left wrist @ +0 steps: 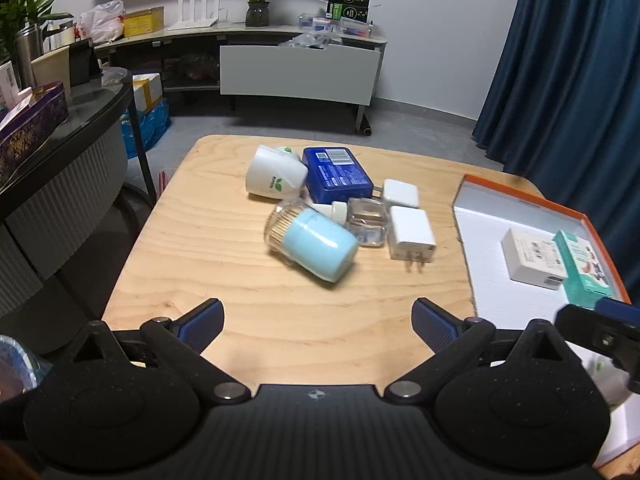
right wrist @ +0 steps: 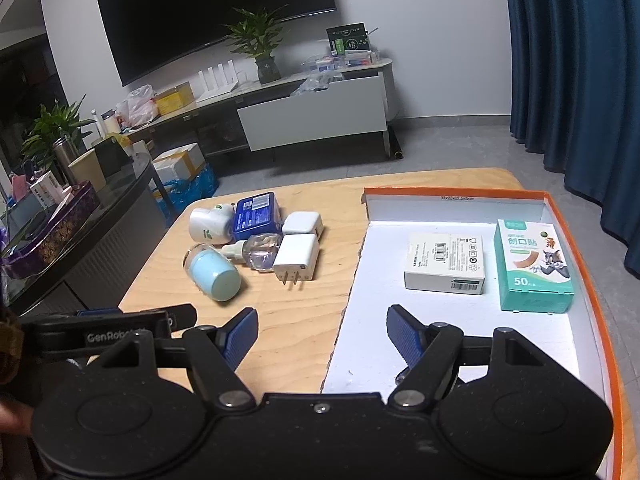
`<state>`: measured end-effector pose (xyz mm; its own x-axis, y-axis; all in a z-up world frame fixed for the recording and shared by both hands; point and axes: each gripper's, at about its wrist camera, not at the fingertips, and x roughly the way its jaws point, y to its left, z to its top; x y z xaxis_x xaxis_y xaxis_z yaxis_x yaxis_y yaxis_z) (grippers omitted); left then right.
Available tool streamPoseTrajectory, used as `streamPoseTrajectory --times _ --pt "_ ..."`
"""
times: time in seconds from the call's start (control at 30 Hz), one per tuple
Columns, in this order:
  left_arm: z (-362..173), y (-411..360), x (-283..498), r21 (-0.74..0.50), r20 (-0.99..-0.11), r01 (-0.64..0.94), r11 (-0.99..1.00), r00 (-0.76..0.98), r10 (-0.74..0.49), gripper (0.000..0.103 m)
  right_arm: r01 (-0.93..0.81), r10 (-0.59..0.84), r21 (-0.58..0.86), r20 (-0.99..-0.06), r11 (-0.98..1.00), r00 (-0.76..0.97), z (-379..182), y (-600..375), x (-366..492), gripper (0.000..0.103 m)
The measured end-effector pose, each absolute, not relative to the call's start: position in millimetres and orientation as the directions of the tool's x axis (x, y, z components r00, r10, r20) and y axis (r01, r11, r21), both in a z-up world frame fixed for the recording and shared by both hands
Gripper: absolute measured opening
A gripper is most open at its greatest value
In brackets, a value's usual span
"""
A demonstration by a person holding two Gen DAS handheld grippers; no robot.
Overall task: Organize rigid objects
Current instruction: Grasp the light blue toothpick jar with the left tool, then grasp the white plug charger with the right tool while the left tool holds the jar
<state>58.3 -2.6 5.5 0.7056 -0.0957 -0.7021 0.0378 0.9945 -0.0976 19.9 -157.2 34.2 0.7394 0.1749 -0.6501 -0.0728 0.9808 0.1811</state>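
On the wooden table (left wrist: 240,272) lies a cluster: a light blue toothpick holder (left wrist: 316,244) on its side, a white device with a green leaf (left wrist: 276,178), a blue tin (left wrist: 336,174), a clear bottle (left wrist: 366,220) and two white plug adapters (left wrist: 412,236). My left gripper (left wrist: 318,324) is open and empty, short of the cluster. My right gripper (right wrist: 322,336) is open over the left edge of the orange-rimmed tray (right wrist: 380,300). Nothing is held between its pads. The tray holds a white box (right wrist: 444,262) and a green plaster box (right wrist: 534,266). A small whitish item lies under the right gripper, mostly hidden.
A dark side table (left wrist: 60,148) with boxes and a flask stands to the left. A TV cabinet (left wrist: 296,68) lines the far wall and a blue curtain (left wrist: 568,60) hangs at the right. The left gripper's body (right wrist: 120,332) shows beside the right one.
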Motion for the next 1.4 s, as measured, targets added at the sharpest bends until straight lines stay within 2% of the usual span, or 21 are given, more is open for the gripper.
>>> streamPoseTrajectory --times 0.7,0.73,0.77,0.83,0.97,1.17,1.4 --pt "-38 -1 130 0.037 -0.643 0.277 0.960 0.743 -0.189 0.102 -0.052 0.172 0.193 -0.683 0.980 0.710 16 -154 51 0.085" --pt "-40 -2 132 0.041 -0.642 0.283 0.958 0.743 -0.192 0.100 -0.052 0.171 0.191 -0.685 0.980 0.708 15 -153 54 0.085" --pt "-41 -2 133 0.047 -0.641 0.286 0.957 0.744 -0.191 0.093 -0.055 0.170 0.186 -0.686 0.981 0.707 14 -151 56 0.085" --pt "-44 -1 135 0.036 -0.642 0.298 0.954 0.738 -0.206 0.083 -0.066 0.174 0.181 -0.686 0.981 0.707 13 -147 62 0.085" --pt "-43 6 132 -0.009 -0.637 0.287 0.958 0.736 -0.227 0.082 -0.080 0.186 0.184 -0.688 0.980 0.702 8 -139 78 0.085" --pt "-29 23 120 -0.053 -0.643 0.208 0.977 0.741 -0.193 0.082 -0.110 0.226 0.206 -0.713 0.972 0.664 -4 -120 121 0.085" --pt "-18 32 115 -0.079 -0.634 0.186 0.979 0.749 -0.193 0.082 -0.116 0.158 0.110 -0.783 0.987 0.602 -35 -97 168 0.084"
